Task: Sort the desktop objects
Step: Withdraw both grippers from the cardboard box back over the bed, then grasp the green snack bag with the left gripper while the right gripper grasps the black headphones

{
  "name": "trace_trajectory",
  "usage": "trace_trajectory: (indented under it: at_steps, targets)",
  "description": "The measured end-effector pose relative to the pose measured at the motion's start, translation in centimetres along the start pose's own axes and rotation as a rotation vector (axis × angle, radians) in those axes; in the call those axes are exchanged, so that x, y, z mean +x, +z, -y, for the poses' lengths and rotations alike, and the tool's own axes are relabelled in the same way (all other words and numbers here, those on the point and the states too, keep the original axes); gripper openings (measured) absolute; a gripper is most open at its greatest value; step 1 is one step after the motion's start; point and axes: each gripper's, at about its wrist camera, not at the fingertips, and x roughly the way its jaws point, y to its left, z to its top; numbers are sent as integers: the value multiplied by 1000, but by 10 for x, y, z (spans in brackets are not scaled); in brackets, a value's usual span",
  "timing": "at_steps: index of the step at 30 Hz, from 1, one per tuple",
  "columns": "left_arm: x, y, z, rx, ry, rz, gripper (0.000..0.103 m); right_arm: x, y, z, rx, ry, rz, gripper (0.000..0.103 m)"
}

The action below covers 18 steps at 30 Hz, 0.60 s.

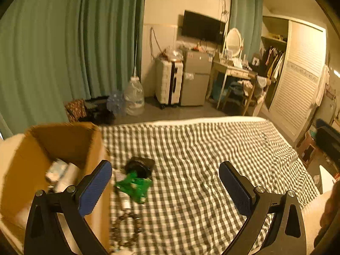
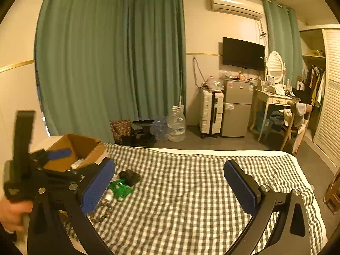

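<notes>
Both grippers, left (image 1: 165,182) and right (image 2: 170,180), spread wide, empty; green packet (image 1: 135,186) flat beside box (image 1: 63,140)

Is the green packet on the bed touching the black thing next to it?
Touching. In the right wrist view the green packet sits against the black object, their edges overlapping with no checked cloth between them; the left wrist view agrees.

You have one cardboard box (image 1: 63,140), one green packet (image 1: 133,186), one black pouch (image 1: 139,165), one bead chain (image 1: 125,227) and one small white tube (image 1: 125,200) on the bed.
</notes>
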Motion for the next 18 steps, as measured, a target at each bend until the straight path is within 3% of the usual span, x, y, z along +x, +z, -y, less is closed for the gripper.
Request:
trace_trajectory:
  at_steps: [7, 11, 18]
  targets:
    - [72, -27, 9, 20, 44, -115, 101, 29, -15, 41, 71, -29, -37, 103]
    - [108, -44, -3, -16, 73, -197, 87, 50, -23, 57, 107, -30, -64, 103]
    - [152, -68, -35, -106, 140, -278, 86, 106, -35, 49, 81, 27, -130, 103]
